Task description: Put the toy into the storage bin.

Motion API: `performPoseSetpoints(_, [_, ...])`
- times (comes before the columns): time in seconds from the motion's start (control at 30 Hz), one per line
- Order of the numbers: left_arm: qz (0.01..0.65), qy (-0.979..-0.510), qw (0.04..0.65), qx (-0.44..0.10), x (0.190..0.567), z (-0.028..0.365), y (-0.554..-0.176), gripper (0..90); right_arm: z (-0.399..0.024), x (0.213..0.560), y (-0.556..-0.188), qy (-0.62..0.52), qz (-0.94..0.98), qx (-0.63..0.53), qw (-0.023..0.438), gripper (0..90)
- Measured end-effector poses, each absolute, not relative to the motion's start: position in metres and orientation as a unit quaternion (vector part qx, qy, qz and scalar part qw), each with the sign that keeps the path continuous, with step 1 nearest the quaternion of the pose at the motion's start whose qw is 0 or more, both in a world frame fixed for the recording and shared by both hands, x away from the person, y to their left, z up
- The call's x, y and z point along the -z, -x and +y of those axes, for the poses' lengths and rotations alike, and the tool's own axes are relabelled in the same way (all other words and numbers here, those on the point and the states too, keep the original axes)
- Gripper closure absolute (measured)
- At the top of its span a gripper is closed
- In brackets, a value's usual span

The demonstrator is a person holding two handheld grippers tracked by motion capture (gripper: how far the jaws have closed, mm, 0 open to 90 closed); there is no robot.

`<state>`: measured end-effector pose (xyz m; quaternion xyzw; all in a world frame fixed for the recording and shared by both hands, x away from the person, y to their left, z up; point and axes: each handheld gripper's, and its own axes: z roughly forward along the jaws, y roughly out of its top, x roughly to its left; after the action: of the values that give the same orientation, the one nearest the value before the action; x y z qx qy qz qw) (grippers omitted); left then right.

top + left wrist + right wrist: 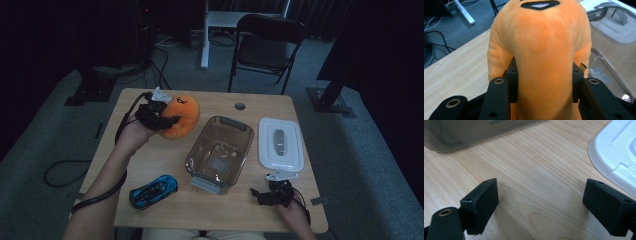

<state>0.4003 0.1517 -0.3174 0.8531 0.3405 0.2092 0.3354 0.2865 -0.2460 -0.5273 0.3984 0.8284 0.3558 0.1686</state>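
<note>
Squeezing the orange plush toy (181,116) between its jaws, the left gripper (167,119) holds it at the far left of the table (165,210), just left of the clear brown container (218,152); the toy bulges past the pads toward the container. The right gripper (272,192) rests at the near right with jaws spread wide over bare wood, just near of the white lid (281,142).

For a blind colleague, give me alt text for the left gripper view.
An orange plush toy is squeezed between the left gripper's black jaws, above a wooden table. A clear bin lies beyond it at right.
</note>
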Motion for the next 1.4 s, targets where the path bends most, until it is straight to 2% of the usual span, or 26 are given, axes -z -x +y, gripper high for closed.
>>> performPoseSetpoints(0.87, [0.264,-0.891,0.334,-0.157,0.327,0.051,-0.412,59.8,-0.246,0.527,-0.286,-0.398,0.828,-0.356,0.169,12.7])
performPoseSetpoints(1.13, [0.246,-0.909,0.304,-0.144,0.345,0.030,-0.414,59.7,-0.246,0.527,-0.287,-0.398,0.828,-0.357,0.169,12.7])
performPoseSetpoints(1.4, [0.242,-0.912,0.305,-0.132,0.351,0.024,-0.413,59.6,-0.246,0.527,-0.286,-0.398,0.828,-0.356,0.169,12.7])
